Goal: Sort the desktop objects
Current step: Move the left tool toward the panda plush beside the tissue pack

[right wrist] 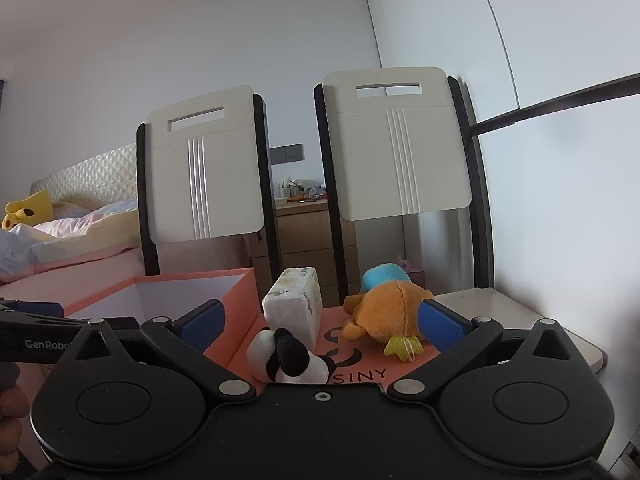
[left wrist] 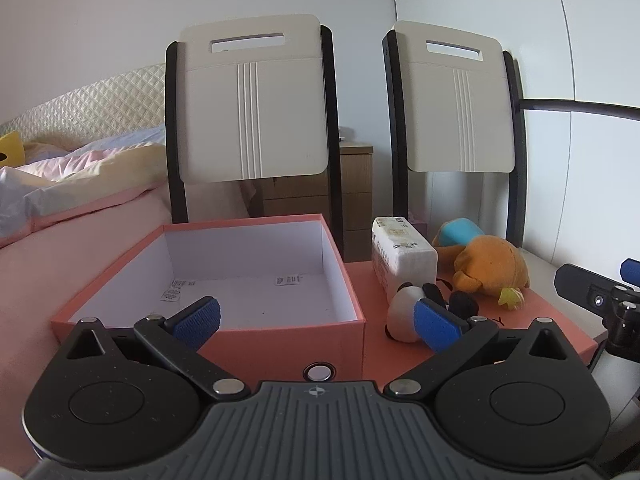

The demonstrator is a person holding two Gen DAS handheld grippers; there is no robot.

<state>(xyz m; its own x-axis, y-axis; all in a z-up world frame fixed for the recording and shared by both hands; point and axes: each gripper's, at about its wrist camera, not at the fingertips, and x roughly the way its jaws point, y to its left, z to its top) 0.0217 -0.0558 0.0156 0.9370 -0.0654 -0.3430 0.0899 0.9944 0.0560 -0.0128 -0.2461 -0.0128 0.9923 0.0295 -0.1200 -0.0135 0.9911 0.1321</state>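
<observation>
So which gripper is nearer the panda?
Right gripper: the panda lies between its open fingers. Left gripper faces the box, panda at its right finger.

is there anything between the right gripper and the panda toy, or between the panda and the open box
Nothing visible blocks either path. The panda lies just ahead of the open right gripper, a little left of centre. The box sits to the panda's left with its top open; only its near wall must be cleared. The tissue pack stands behind the panda.
</observation>
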